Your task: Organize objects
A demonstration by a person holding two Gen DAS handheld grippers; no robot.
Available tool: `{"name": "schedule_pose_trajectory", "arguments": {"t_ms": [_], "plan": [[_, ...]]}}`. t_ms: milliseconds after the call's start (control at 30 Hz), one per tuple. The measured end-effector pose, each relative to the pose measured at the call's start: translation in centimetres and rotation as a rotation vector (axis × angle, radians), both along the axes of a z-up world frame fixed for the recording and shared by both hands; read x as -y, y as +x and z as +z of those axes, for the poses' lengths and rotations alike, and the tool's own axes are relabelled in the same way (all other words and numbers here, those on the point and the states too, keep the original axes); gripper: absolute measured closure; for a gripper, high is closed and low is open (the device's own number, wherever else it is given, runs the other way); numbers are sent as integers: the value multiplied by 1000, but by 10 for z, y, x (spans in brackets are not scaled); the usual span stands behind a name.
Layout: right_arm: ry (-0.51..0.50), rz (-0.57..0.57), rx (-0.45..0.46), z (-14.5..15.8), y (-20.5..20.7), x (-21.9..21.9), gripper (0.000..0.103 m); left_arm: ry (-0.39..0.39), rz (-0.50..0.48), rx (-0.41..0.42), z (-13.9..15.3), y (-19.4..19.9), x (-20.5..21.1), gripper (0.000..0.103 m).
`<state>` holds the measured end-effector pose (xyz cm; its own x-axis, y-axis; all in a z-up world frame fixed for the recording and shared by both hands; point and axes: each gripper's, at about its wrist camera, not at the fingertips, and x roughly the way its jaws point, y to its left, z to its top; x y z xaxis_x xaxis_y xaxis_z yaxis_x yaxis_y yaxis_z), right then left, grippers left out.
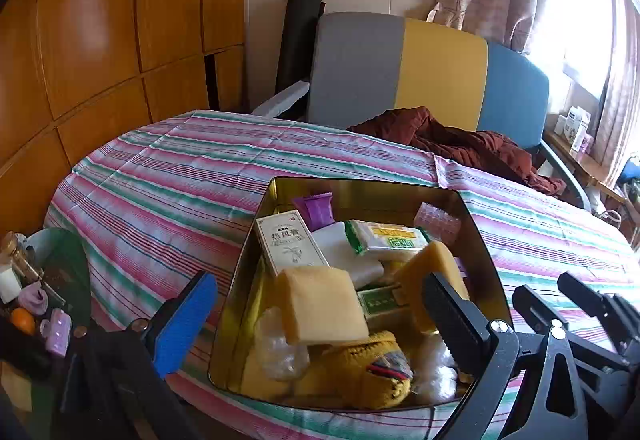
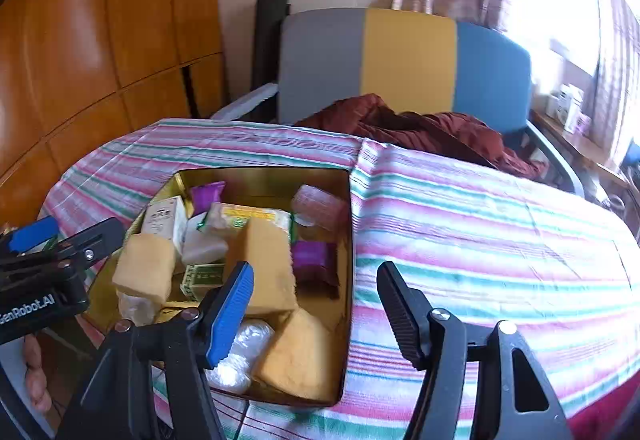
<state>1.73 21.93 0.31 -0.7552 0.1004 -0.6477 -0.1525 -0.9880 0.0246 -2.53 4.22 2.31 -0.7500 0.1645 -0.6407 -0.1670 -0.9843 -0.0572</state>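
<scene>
A shiny gold tin box (image 1: pixel 486 236) (image 2: pixel 351 224) sits on the striped tablecloth, full of small items: yellow sponges (image 1: pixel 322 304) (image 2: pixel 266 264), a white medicine carton (image 1: pixel 290 242) (image 2: pixel 164 218), a green-and-yellow packet (image 1: pixel 390 238), purple packets (image 2: pixel 314 260), clear plastic bags (image 2: pixel 244 350) and a yellow knitted piece (image 1: pixel 376 364). My left gripper (image 1: pixel 320 320) is open and empty, its fingers spread above the near part of the box. My right gripper (image 2: pixel 316 304) is open and empty over the box's near right edge. Each gripper also shows in the other's view, the right (image 1: pixel 576 304) and the left (image 2: pixel 60 240).
The striped cloth (image 1: pixel 160 180) (image 2: pixel 500 232) covers a round table. A grey, yellow and blue chair (image 1: pixel 440 72) (image 2: pixel 408 60) with a dark red garment (image 1: pixel 460 140) stands behind it. A tray of small items (image 1: pixel 36 304) sits at the left. Wooden cabinets (image 1: pixel 100 40) line the left wall.
</scene>
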Motion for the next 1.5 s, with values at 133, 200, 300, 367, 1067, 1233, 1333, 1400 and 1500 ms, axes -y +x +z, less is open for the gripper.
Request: {"name": "schedule_pose_trajectory", "arguments": {"t_ms": [133,200,300,367,1067,1233,1333,1400,1500], "plan": [[22,-49,2,-6,5,1,33,-10,26,-3,-4,7,1,0],[9,-50,9,-8,5,0,32,-16,36,2,-6,8,2,0],[6,-52,11,-9,6,-1,32,-8,42,16,-9,9,5,0],[7,-51,8,-8,6,-1,31,5,46,22,-10,10,7,0],[26,-15,25,-11,4,7,30,28,47,27,-7,13,12,0],[26,-16,26,-12,3,8,30,27,46,27,-7,12,13,0],[24,-16,27,-13,3,7,30,20,46,26,-7,12,13,0],[24,-16,28,-14,3,7,30,17,46,26,-8,11,13,0],[23,-14,30,-15,2,7,30,6,48,18,-8,12,12,0]]}}
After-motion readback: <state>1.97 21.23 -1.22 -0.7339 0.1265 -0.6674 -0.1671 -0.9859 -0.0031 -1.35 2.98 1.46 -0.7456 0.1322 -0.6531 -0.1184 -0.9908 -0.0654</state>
